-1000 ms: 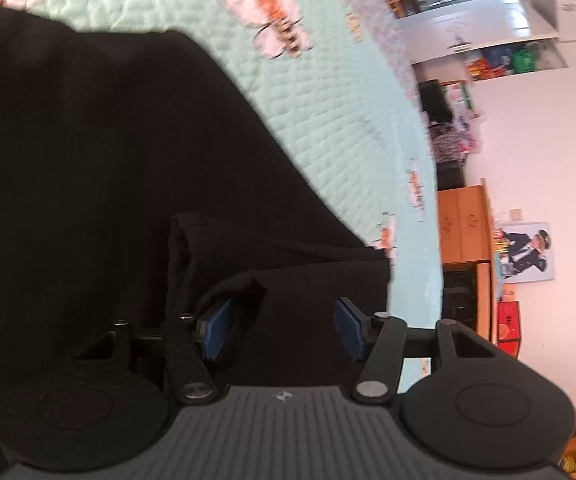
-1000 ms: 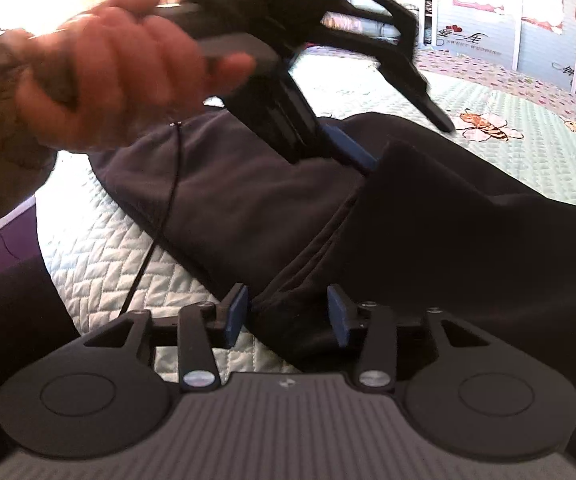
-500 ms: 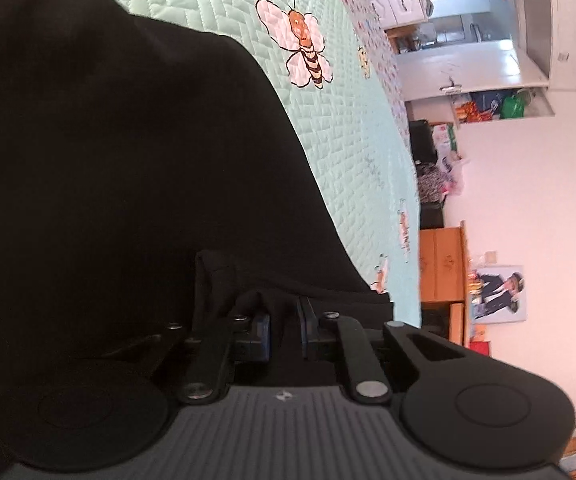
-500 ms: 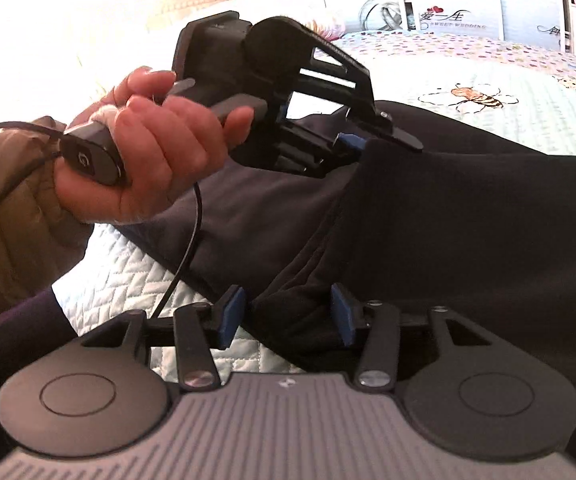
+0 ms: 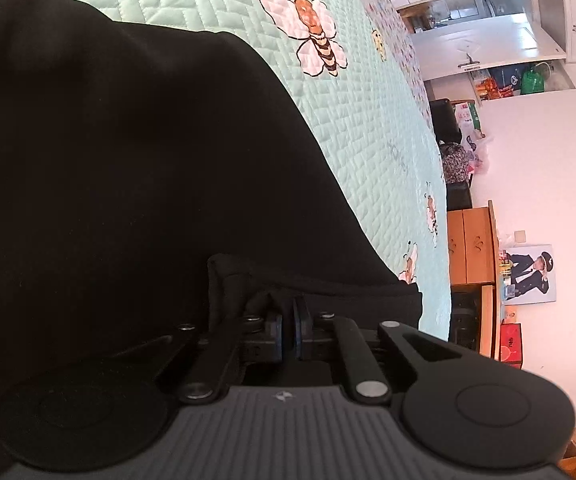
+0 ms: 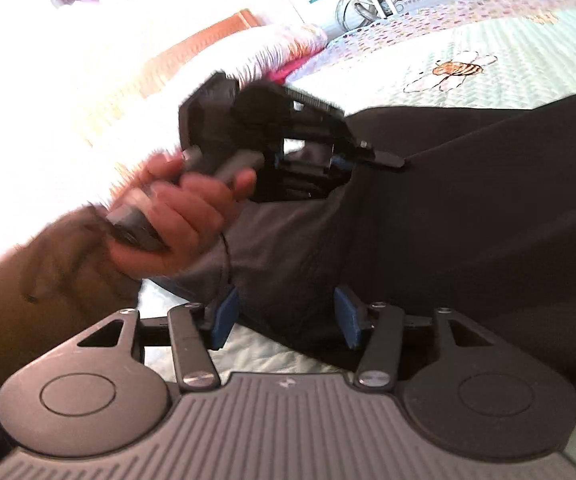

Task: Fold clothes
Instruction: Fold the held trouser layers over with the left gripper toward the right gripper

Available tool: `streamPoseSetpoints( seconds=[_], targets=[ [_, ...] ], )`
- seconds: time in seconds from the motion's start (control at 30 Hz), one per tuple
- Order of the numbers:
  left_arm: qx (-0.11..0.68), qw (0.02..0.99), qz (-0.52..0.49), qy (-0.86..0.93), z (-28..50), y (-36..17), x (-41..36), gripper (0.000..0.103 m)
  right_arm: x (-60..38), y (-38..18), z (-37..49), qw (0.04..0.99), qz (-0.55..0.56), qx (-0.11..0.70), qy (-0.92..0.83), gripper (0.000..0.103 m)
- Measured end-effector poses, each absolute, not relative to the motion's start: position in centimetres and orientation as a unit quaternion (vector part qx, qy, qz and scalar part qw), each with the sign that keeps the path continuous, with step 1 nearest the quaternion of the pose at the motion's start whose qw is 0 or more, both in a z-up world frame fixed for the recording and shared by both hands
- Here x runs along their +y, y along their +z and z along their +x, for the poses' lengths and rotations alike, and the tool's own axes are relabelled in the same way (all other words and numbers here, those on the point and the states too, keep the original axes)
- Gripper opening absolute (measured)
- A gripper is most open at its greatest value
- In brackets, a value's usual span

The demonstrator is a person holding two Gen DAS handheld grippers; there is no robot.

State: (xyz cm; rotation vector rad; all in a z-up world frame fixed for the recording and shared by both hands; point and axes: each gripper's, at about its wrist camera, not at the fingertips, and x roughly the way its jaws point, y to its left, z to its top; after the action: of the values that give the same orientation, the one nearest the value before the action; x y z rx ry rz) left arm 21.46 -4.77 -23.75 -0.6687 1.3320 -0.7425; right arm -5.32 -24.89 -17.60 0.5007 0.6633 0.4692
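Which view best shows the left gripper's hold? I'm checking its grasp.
Left wrist view: the left gripper has its blue fingers pinched on the black garment. The right wrist view shows it blurred, from outside.

You will find very little legible writing here. In the right wrist view, a white wall poster with interlocked silver rings (image 6: 361,6) carries small red hearts and a line of dark capital letters, too blurred to read with certainty. In the left wrist view, a red box beside the orange wooden cabinet (image 5: 511,343) bears small pale characters that cannot be made out.
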Motion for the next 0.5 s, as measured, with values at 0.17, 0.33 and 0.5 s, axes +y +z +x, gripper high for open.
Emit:
streamPoseSetpoints(
  seconds=[0.17,0.33,0.5],
  targets=[
    [0.591,0.684,-0.263,-0.338,22.0,-23.3,-4.9,0.008,-29.0,-17.0,-5.9,0.878,0.329,0.294,0.186,0.032],
    [0.594,0.69,-0.243,-0.333,22.6,-23.2,-4.9,0.008,-26.1,-21.5,-3.1,0.853,0.327,0.358,0.191,0.0],
    [0.593,0.683,-0.279,-0.322,22.6,-23.5,-4.1,0.008,-23.9,-21.3,-2.6,0.877,0.269,0.352,0.185,0.0]
  ],
)
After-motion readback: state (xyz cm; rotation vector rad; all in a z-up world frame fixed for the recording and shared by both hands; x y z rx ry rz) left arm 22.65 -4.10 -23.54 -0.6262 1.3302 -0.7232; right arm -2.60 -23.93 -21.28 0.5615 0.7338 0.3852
